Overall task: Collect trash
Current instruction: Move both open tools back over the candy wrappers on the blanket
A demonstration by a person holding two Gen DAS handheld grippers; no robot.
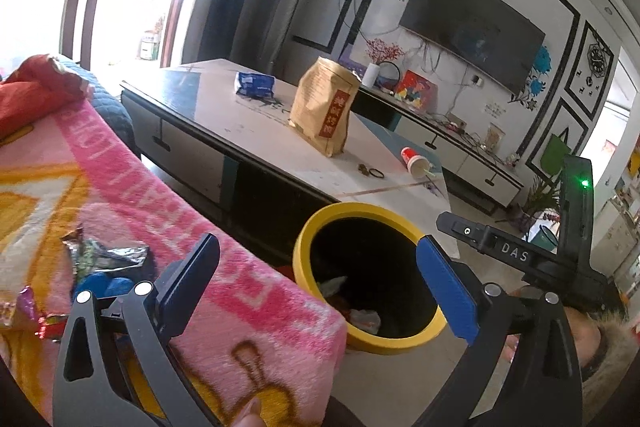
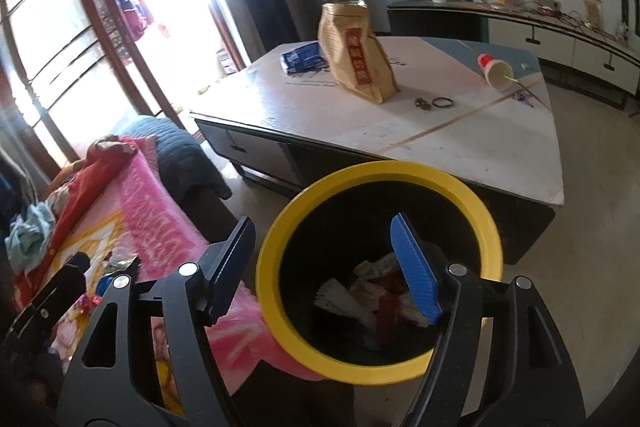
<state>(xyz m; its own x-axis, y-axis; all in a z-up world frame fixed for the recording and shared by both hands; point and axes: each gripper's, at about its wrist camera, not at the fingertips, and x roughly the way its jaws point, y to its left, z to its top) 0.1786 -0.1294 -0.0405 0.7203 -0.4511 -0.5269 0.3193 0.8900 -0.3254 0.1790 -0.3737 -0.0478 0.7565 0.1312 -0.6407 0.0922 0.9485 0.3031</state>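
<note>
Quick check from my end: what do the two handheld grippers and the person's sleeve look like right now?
Both the left gripper and the right gripper are black linkage frames with silver pivot screws, each with one dark pad and one blue ribbed pad. The right unit carries white "DAS" lettering and a green light. A fur-trimmed cuff shows.

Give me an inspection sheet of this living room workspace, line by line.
Surface: coffee table, mostly bare.
Job's things: yellow-rimmed bin on the floor, wrappers inside; foil wrappers on pink blanket.
Clutter: brown paper bag upright, blue packet, tipped paper cup, small ring on the table.
Grippers: left claw open, empty; right claw open, empty, over the bin.
Cables: tangled wires on TV cabinet.
Surroundings: wall television, bright glass doors.
</note>
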